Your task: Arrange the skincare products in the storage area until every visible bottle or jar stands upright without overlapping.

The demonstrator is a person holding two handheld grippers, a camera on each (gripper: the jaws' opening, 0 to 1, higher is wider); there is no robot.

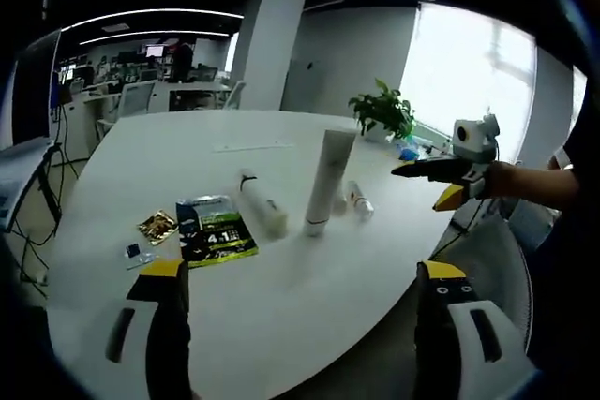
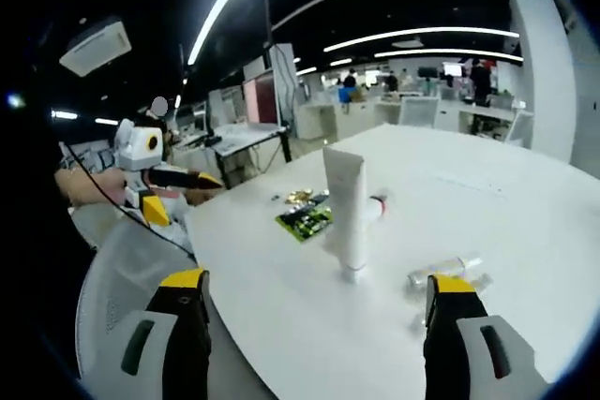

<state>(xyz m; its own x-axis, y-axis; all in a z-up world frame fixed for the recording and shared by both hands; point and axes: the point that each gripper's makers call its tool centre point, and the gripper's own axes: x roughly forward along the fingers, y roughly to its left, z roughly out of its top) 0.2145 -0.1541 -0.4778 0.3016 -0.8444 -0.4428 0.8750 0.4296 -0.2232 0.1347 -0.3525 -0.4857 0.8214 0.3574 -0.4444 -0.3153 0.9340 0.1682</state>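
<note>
A tall white tube (image 1: 328,180) stands upright on its cap in the middle of the white table (image 1: 187,147). A white bottle (image 1: 262,203) lies on its side to its left, and a small clear bottle (image 1: 358,200) lies to its right. My left gripper (image 1: 300,271) is open over the near table edge, short of them all. My right gripper (image 1: 427,185) hangs open at the right, beyond the table edge. In the right gripper view, the tube (image 2: 347,213) stands ahead, the clear bottle (image 2: 445,271) lies near the open right gripper (image 2: 317,280), and the white bottle (image 2: 375,205) lies behind the tube.
A green-and-black sachet (image 1: 216,229), a gold sachet (image 1: 157,226) and a small packet (image 1: 134,251) lie flat left of the bottles. A potted plant (image 1: 382,111) stands at the far edge. A grey office chair (image 2: 122,269) sits by the table near the left gripper (image 2: 183,196).
</note>
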